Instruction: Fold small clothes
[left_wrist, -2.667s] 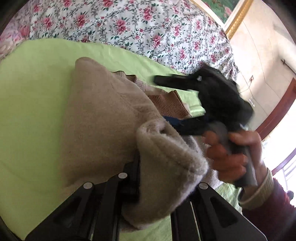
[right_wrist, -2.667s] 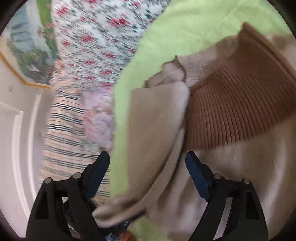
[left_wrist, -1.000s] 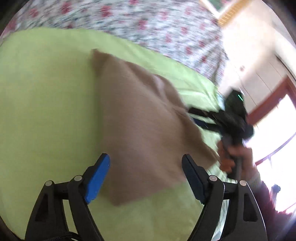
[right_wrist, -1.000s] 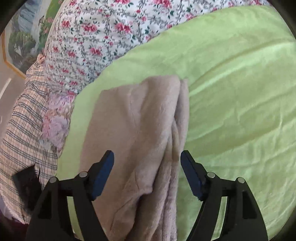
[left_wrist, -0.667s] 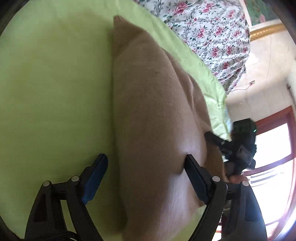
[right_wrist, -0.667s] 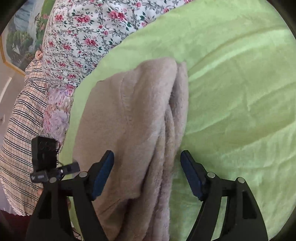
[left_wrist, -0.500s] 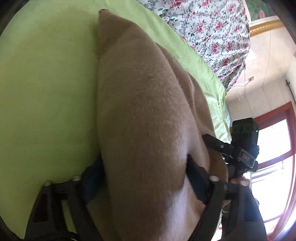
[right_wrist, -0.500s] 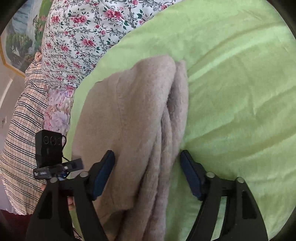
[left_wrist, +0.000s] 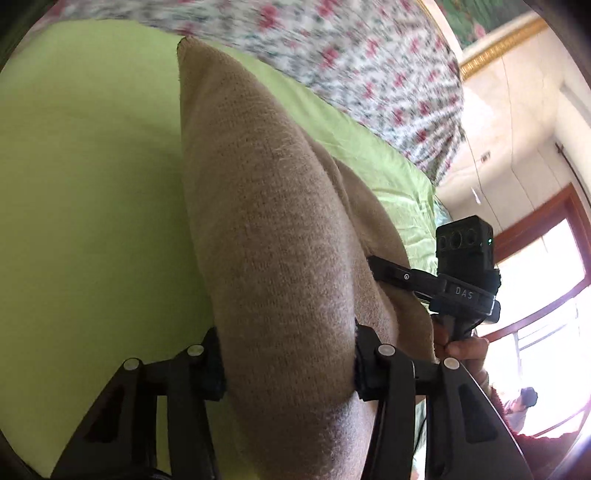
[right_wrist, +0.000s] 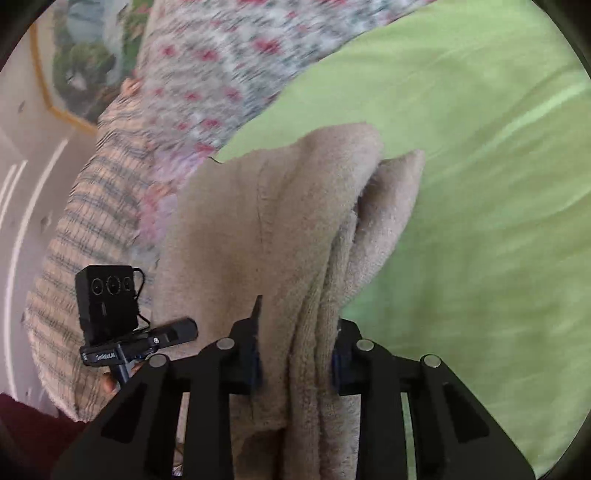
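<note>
- The green blanket (left_wrist: 92, 177) is the biggest thing I see; it fills my left wrist view from 7 to 11 o'clock and my right wrist view from 12 to 5 o'clock, and it lies under everything else.
- The floral bedspread (left_wrist: 351, 62) runs along the far side of the blanket, at 12 to 2 o'clock from the left wrist and 10 to 12 o'clock from the right wrist, blurred in both.
- A plaid cloth (right_wrist: 85, 236) sits beside the floral one at 9 o'clock in my right wrist view.
- The beige sweater (left_wrist: 280, 258), folded into a thick bundle, stands up the centre of my left wrist view and blocks most of what lies past it; from the right wrist I see its stacked layers edge-on.
- A window with a wooden frame (left_wrist: 546, 258) glares at 3 to 4 o'clock from the left wrist; a gold-framed painting (right_wrist: 85, 66) hangs at 10 o'clock from the right wrist.
- My left hand-held gripper (left_wrist: 288, 362) is clamped on the bundle's near end, fabric bulging over both pads.
- My right hand-held gripper (right_wrist: 295, 354) pinches the layered edge at narrow width; its other-view body pokes out from behind the sweater at 3 o'clock.
</note>
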